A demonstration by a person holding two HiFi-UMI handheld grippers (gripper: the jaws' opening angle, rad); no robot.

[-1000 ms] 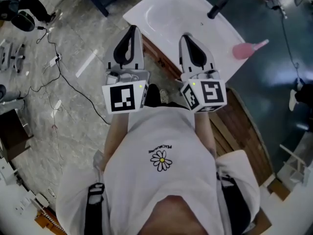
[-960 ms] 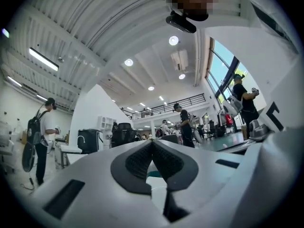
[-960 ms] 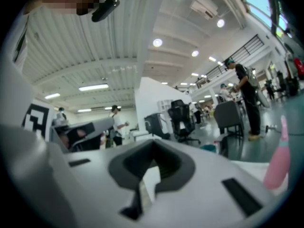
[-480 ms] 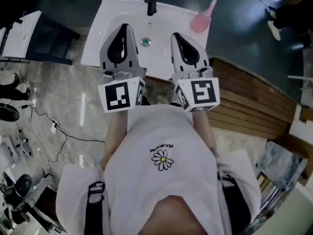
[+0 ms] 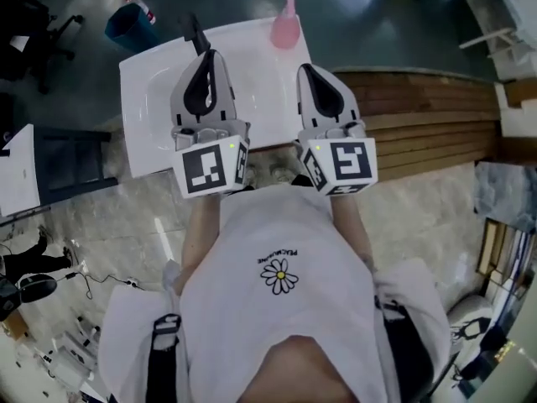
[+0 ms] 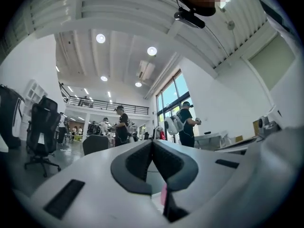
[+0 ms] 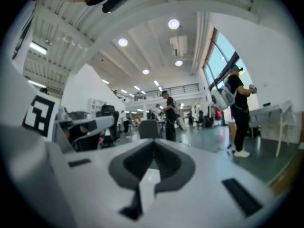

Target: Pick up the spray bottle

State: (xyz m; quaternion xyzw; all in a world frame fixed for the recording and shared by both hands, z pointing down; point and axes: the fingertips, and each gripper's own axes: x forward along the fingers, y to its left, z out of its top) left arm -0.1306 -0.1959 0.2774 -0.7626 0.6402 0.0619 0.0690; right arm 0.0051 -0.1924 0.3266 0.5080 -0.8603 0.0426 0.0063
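I am holding the left gripper (image 5: 205, 59) and right gripper (image 5: 309, 70) above the white sink (image 5: 147, 99), jaws closed on nothing. The pink spray bottle (image 5: 285, 25) is sitting at the sink's far edge, not yet picked up.

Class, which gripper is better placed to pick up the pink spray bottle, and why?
Right, probably. The spray bottle sits at the sink's far edge, nearly ahead of the right gripper; the left gripper is farther to the side. Both jaws are shut, so either must open first.
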